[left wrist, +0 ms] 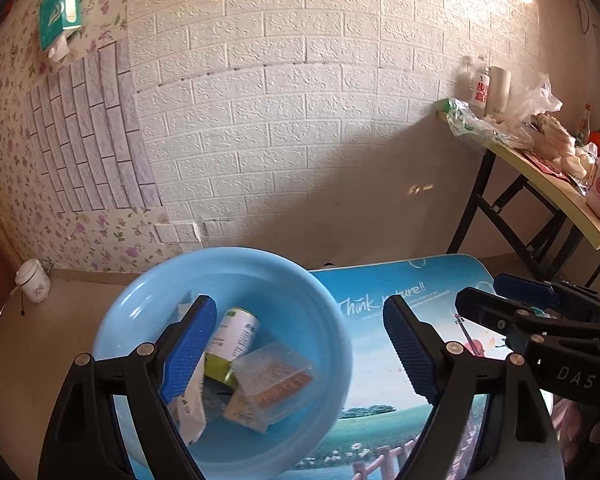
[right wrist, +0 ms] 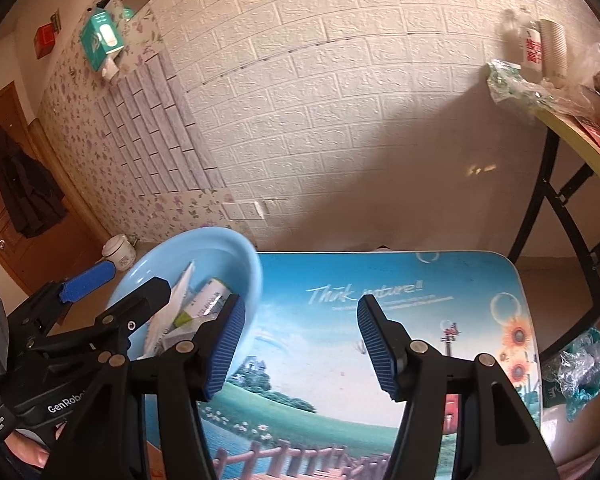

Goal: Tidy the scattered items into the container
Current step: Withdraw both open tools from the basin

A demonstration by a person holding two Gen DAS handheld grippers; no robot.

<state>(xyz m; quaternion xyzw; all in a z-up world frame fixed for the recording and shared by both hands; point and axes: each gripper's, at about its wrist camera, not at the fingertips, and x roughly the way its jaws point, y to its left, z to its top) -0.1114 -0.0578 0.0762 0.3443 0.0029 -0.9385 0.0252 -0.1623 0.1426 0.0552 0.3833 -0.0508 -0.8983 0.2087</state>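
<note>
Blue basin point(left wrist: 324, 320) contents half-hidden by left gripper point(left wrist: 296, 344), both grippers' jaws wide, empty.

Left wrist view: close above the round light-blue plastic basin point(left wrist: 220, 320), facing the white brick-pattern wall point(left wrist: 300, 100). Right wrist view: close above the scenery-printed worktop point(right wrist: 380, 320), facing likewise. Shared: basin point(right wrist: 204, 256), worktop point(left wrist: 400, 296), wall point(right wrist: 340, 80).

white pouch point(left wrist: 190, 404) partly behind left gripper point(left wrist: 296, 344); basin point(right wrist: 204, 248) contents half hidden
</note>
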